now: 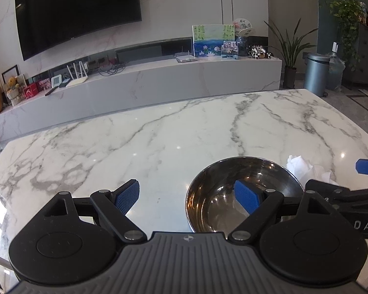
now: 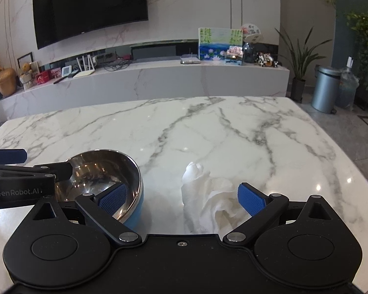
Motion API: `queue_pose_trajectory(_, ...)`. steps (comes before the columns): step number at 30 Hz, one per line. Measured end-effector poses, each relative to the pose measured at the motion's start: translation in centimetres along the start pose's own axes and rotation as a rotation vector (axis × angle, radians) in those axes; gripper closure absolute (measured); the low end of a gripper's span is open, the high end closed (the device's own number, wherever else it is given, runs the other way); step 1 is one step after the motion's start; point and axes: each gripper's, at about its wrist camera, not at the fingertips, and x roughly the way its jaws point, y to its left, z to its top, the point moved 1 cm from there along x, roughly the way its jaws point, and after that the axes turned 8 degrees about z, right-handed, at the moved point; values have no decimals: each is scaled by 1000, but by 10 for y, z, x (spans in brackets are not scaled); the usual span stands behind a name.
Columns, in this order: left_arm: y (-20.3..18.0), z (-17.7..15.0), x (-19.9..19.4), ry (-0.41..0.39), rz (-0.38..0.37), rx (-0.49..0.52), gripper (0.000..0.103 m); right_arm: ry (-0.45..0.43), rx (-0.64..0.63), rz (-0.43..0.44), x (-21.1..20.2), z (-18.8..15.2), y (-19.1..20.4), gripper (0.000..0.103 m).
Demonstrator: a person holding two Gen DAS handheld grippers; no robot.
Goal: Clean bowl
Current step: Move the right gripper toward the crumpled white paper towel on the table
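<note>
Near the surface's (image 1: 159,132) front edge: steel bowl (image 1: 243,191), crumpled tissue (image 2: 208,196). Left gripper (image 1: 187,197) and right gripper (image 2: 184,197) fingers spread wide, empty. Bowl's blue outside only in right view.

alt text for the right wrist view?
The open right gripper hovers over a marble table, its fingers straddling crumpled white tissue. A steel bowl sits left, with the left gripper reaching over it.

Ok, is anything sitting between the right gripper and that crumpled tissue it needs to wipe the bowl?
Nothing visible. The tissue lies on the marble table directly ahead of the open right gripper, already partly between its jaws. The bowl sits off to its left.
</note>
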Motion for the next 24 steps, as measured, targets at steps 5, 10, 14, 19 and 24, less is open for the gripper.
queue_pose_trajectory(5, 1, 4, 1, 20, -6, 2, 18, -16, 33, -5, -1, 3, -2, 7)
queue_pose_trajectory(10, -11, 4, -1, 4, 25, 10, 18, -22, 30, -17, -1, 5, -10, 7)
queue_pose_trajectory(14, -10, 5, -1, -2, 45, -4, 18, -10, 4, -22, -2, 4, -7, 7)
queue_pose_trajectory(19, -7, 5, 1, 11, 36, -18, 18, -20, 13, -20, -3, 4, -8, 7)
queue_pose_trajectory(24, -4, 5, 1, 15, 8, -41, 18, -31, 25, -33, -5, 2, -8, 7)
